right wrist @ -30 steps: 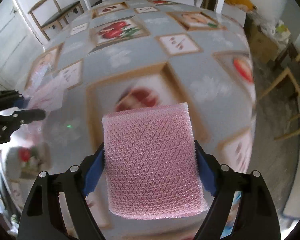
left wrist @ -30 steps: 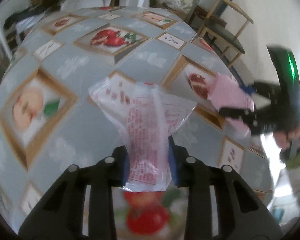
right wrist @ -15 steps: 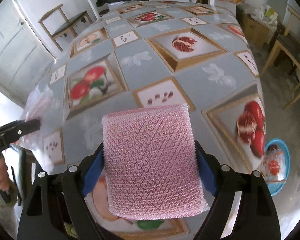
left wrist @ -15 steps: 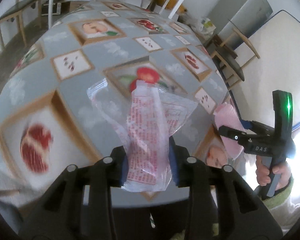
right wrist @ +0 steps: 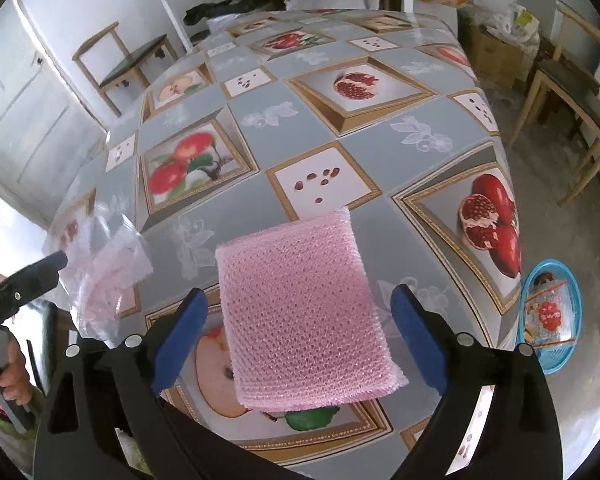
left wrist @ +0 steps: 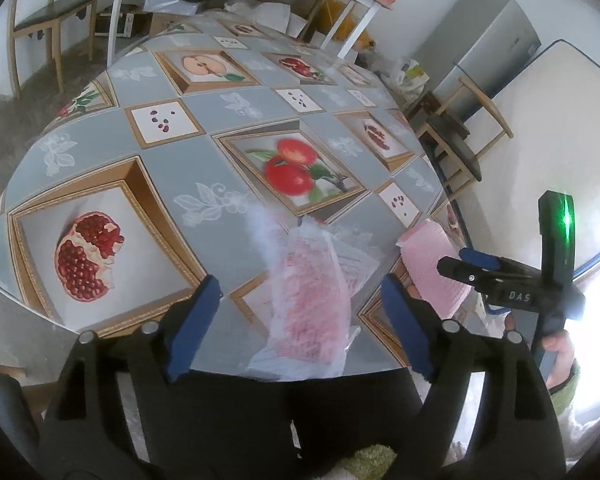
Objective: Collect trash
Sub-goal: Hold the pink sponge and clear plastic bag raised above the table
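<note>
Over fruit-print tablecloth (right wrist: 412,136), opening left gripper (left wrist: 300,312) around crinkled red-printed wrapper (left wrist: 312,300), opening right gripper (right wrist: 300,332) around pink bubble-wrap pad (right wrist: 304,312).

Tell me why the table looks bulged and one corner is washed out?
Both views: a fisheye lens bows the fruit-print tablecloth and darkens the corners. Left wrist view: daylight blows out the lower right, beside the right gripper; the clear printed plastic bag is smeared by motion.

Both claws are black plastic with blue pads (left wrist: 194,316) and silver screws (left wrist: 149,327). The right claw (left wrist: 466,266) bears white "DAS" lettering and a green light (left wrist: 567,222). A green fuzzy sleeve (left wrist: 565,394) covers the wrist.
</note>
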{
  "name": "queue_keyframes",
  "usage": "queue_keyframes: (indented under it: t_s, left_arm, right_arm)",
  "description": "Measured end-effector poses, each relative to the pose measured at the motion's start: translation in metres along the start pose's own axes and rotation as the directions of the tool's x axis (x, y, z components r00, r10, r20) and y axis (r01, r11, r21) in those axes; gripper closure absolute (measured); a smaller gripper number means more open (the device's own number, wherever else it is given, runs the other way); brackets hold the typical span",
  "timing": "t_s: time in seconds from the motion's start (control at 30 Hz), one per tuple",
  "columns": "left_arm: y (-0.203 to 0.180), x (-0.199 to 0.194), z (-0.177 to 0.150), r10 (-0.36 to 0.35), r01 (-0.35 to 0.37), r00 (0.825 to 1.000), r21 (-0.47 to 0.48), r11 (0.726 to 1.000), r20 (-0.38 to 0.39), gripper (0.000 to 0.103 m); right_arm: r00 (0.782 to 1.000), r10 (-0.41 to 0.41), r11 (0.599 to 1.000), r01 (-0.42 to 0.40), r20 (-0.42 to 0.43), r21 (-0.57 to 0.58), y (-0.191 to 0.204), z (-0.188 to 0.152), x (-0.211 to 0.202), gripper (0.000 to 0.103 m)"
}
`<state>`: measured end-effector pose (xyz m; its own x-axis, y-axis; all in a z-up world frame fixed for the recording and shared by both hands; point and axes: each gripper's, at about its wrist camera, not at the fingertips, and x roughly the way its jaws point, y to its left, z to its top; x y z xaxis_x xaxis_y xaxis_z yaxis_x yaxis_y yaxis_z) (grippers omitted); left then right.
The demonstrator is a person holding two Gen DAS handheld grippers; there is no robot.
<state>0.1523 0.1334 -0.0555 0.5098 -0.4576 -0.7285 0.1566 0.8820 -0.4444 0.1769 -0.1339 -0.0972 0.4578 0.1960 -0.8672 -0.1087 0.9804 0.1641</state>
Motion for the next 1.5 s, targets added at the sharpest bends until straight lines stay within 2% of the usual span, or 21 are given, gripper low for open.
queue_keyframes:
  t_s: [0.13,0.37,0.63,0.8,1.0,1.33,1.5]
  left_arm:
    - [-0.004,0.005,0.003,-0.008,0.009,1.000,0.026,1.000,-0.024,0.022]
    - [-0.025,0.033,0.016,0.006,0.008,0.996,0.161,0.987,-0.089,0.021]
    - [-0.053,0.060,0.012,0.127,-0.077,0.984,0.345,0.935,-0.126,0.021]
    - [-0.054,0.070,0.007,0.161,-0.098,0.976,0.368,0.925,-0.144,0.028]
    - [-0.054,0.069,0.007,0.168,-0.112,0.978,0.361,0.926,-0.128,0.039]
    - [-0.055,0.065,0.005,0.189,-0.145,0.977,0.356,0.923,-0.093,0.053]
    - [-0.057,0.061,0.004,0.201,-0.164,0.977,0.357,0.919,-0.068,0.057]
  right_arm:
    - [1.000,-0.008,1.000,0.008,-0.010,-0.004,0.000,-0.003,0.001,0.013]
    - [0.999,-0.030,0.998,0.030,-0.010,-0.061,0.009,0.000,0.003,0.012]
    - [0.996,-0.079,0.981,0.073,-0.028,-0.177,0.022,0.006,0.011,0.012]
    - [0.995,-0.069,0.975,0.052,-0.073,-0.217,0.027,0.011,0.020,0.012]
    - [0.988,-0.103,0.962,0.070,-0.113,-0.263,0.031,0.013,0.031,0.012]
    - [0.989,-0.076,0.976,0.048,-0.127,-0.211,0.022,0.014,0.035,0.013]
    - [0.989,-0.083,0.978,0.058,-0.120,-0.200,0.019,0.012,0.034,0.022]
